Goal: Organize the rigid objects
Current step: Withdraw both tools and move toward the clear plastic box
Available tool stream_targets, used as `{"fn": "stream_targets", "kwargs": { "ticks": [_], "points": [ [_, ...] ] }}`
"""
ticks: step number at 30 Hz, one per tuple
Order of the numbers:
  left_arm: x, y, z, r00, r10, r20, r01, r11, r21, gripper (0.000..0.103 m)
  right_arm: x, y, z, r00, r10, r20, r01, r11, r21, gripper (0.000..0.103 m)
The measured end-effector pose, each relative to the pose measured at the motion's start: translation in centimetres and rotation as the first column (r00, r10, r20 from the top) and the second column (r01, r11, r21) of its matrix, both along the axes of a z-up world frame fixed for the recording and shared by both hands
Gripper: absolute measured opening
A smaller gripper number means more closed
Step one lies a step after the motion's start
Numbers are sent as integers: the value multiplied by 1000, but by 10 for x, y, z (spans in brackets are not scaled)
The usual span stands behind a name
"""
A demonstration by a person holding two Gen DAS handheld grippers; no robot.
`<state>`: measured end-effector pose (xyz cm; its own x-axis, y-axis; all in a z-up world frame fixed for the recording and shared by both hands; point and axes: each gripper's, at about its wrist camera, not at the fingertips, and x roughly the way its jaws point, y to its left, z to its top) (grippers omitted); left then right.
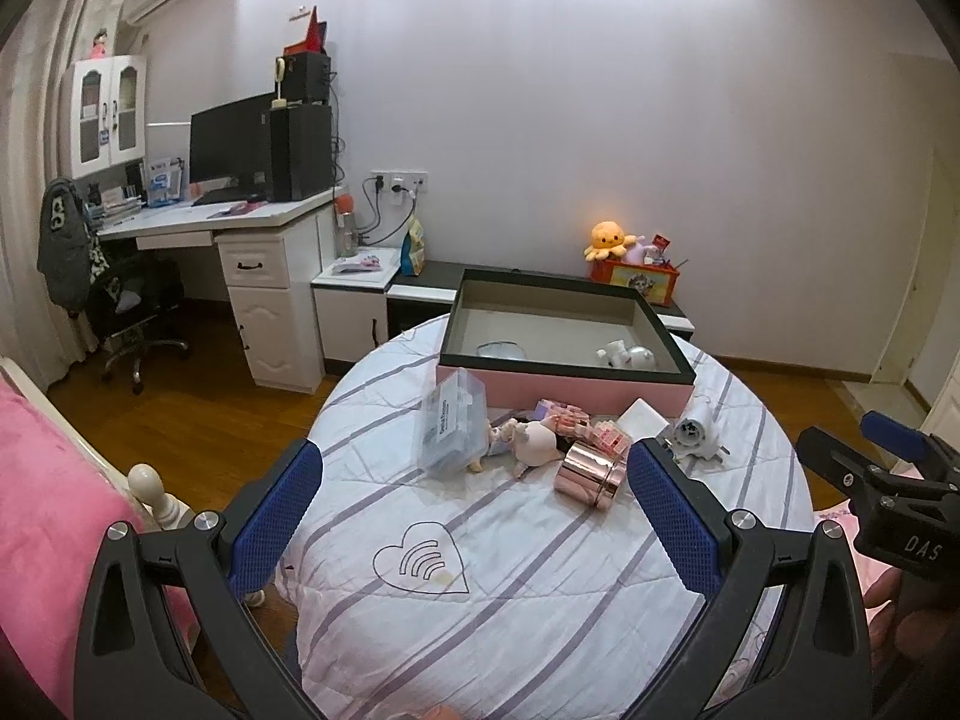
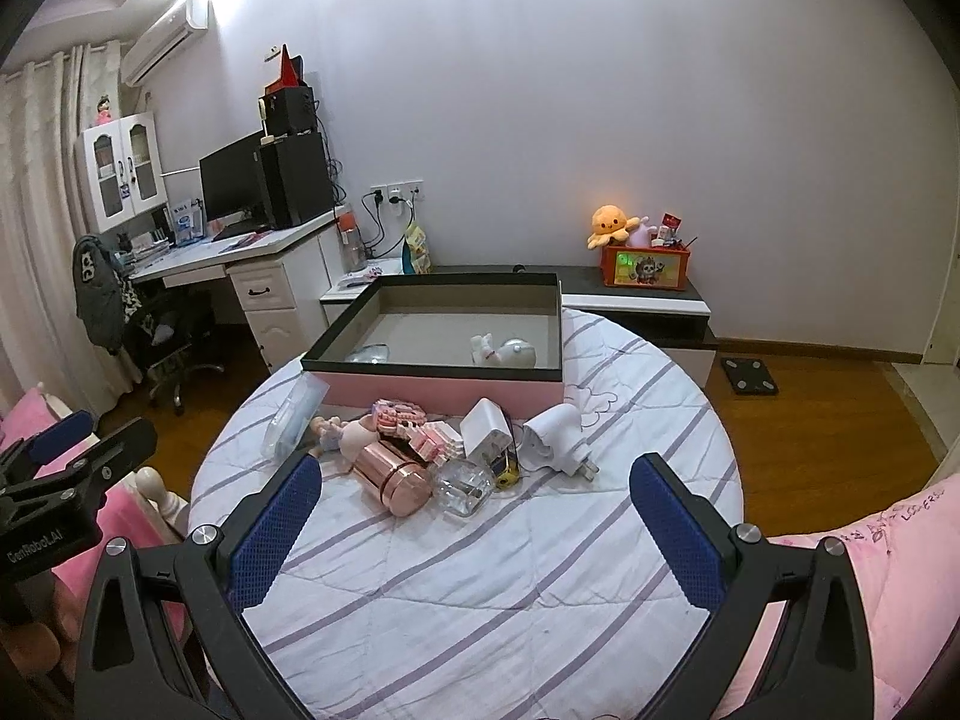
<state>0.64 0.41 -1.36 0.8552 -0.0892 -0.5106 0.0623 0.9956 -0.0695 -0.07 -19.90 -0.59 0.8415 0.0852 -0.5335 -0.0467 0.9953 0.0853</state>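
On the striped quilt [image 2: 480, 570], L gripper [image 1: 474, 516] and R gripper [image 2: 474, 516] both gape wide, holding nothing. Rose-gold canister [image 2: 393, 480], doll [image 1: 531, 441], white plug adapter [image 2: 555, 435] lie w/ other bits before pink box [image 2: 444, 387], which holds maybe a white figurine [image 2: 486, 351].

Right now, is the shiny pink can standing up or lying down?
Lying down. The can rests on its side on the bedspread, round end facing us.
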Motion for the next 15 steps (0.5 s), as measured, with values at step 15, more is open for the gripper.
{"fn": "stream_targets", "kwargs": {
  "ticks": [15],
  "points": [
    [-4, 3, -1, 1000, 4, 7, -4, 1000, -3, 103, -2, 11, 1, 1000, 10, -2, -10, 1000, -23, 103]
  ]
}}
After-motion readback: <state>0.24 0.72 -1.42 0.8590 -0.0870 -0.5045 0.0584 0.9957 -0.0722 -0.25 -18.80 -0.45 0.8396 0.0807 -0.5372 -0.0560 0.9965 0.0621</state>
